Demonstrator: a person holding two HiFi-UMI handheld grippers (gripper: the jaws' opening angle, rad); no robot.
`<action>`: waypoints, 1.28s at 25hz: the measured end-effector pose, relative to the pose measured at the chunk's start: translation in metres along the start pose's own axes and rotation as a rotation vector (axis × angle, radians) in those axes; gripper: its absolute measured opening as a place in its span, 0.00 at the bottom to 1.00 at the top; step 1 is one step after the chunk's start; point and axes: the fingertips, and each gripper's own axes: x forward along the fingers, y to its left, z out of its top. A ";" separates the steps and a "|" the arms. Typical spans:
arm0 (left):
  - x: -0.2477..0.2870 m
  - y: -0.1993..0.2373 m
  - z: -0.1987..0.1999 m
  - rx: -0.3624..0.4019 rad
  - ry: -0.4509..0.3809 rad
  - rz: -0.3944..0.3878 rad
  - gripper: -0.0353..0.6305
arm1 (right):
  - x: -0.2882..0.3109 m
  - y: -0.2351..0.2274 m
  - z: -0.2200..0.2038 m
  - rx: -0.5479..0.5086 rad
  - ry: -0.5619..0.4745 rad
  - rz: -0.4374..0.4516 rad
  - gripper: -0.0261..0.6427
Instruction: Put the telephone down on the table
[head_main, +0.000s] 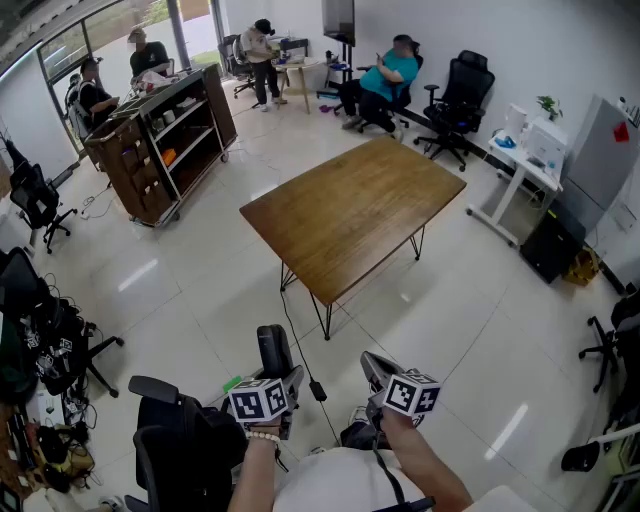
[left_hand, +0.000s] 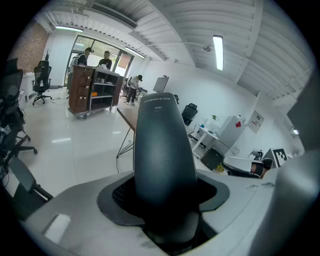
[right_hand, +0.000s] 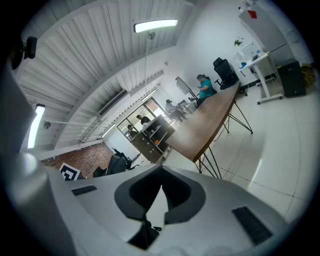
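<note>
One telephone (left_hand: 162, 145) — faint white print — clamped in left claw (left_hand: 165, 212).

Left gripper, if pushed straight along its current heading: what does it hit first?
Probably the glossy white floor just short of the brown wooden table, since the left gripper, shut on the dark grey telephone handset, tilts downward. Depth is unclear.

Matt dark plastic telephone (left_hand: 162, 150), smooth wooden table (head_main: 350, 215), glossy white floor (head_main: 200, 290)
</note>
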 end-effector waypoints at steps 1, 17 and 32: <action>0.004 -0.001 0.003 -0.002 0.001 0.002 0.50 | 0.003 -0.003 0.004 0.001 0.002 0.003 0.04; 0.068 -0.033 0.044 -0.019 0.002 0.067 0.50 | 0.037 -0.057 0.063 -0.001 0.054 0.065 0.04; 0.119 -0.006 0.092 0.006 0.028 0.078 0.50 | 0.098 -0.076 0.087 0.043 0.049 0.067 0.04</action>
